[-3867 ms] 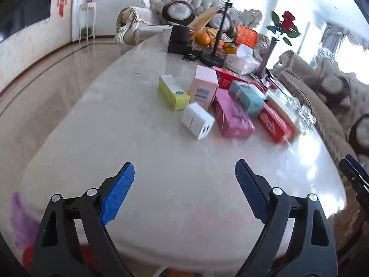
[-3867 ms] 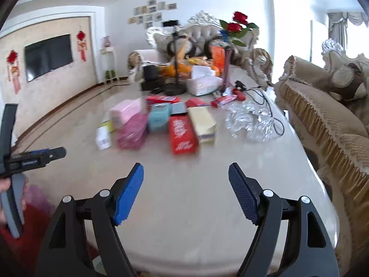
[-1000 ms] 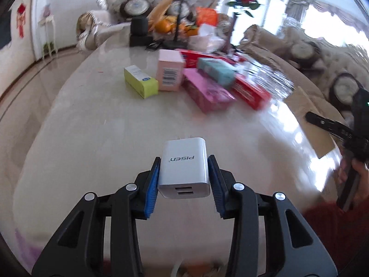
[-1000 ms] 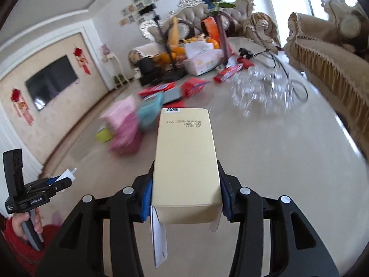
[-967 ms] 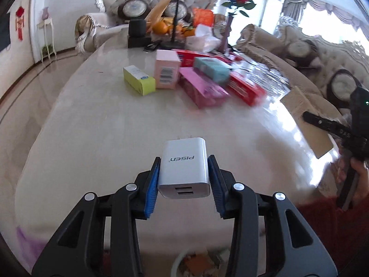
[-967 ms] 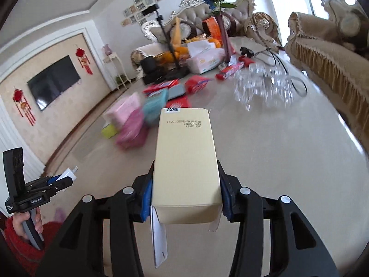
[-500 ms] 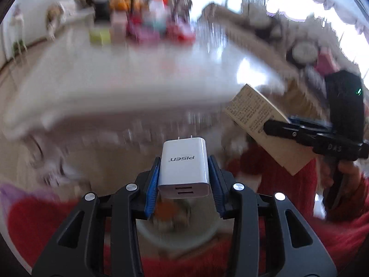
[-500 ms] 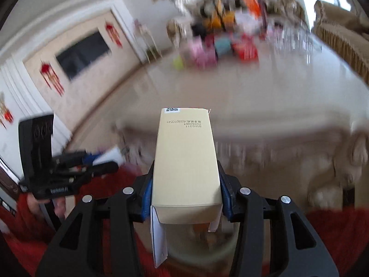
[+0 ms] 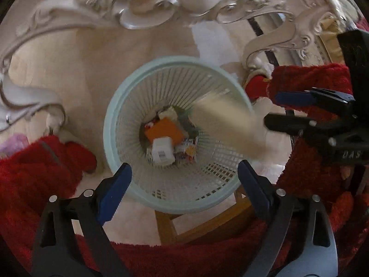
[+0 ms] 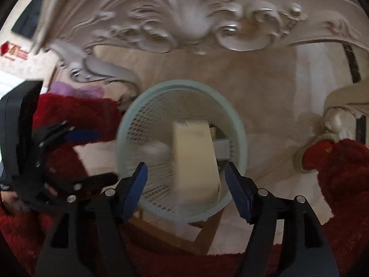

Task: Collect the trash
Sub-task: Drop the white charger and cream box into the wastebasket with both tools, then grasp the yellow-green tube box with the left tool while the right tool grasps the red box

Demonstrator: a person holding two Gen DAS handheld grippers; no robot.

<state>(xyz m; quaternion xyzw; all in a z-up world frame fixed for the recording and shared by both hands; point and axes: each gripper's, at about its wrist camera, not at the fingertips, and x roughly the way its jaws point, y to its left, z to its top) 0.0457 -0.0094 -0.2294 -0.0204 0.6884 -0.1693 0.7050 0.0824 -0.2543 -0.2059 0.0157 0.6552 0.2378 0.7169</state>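
Note:
Both grippers point down over a pale green mesh waste basket (image 9: 120, 106) (image 10: 237, 129) on the floor. My left gripper (image 9: 184, 184) has its jaws opening wide, with nothing between them. The white charger (image 9: 162, 153) lies at the basket's bottom among an orange box (image 9: 165, 131) and scraps. My right gripper (image 10: 186, 189) also has its jaws opening; the tan box (image 10: 194, 159) (image 9: 226, 124) hangs blurred between them, clear of the pads, dropping toward the basket. The right gripper (image 9: 297, 110) shows side-on at the right of the left wrist view, the left gripper (image 10: 76, 157) at the left of the right wrist view.
The carved table edge (image 9: 143, 7) (image 10: 184, 18) arches over the far side of the basket, with a table leg (image 9: 258, 53) at right. Red sleeves (image 9: 34, 161) (image 10: 341, 175) flank the basket. A wooden stool frame (image 9: 170, 226) sits under its near side.
Both grippers swung from the tabletop down over the waste basket. The left one let go of the white charger, which now lies in the basket. The right one released the tan box.

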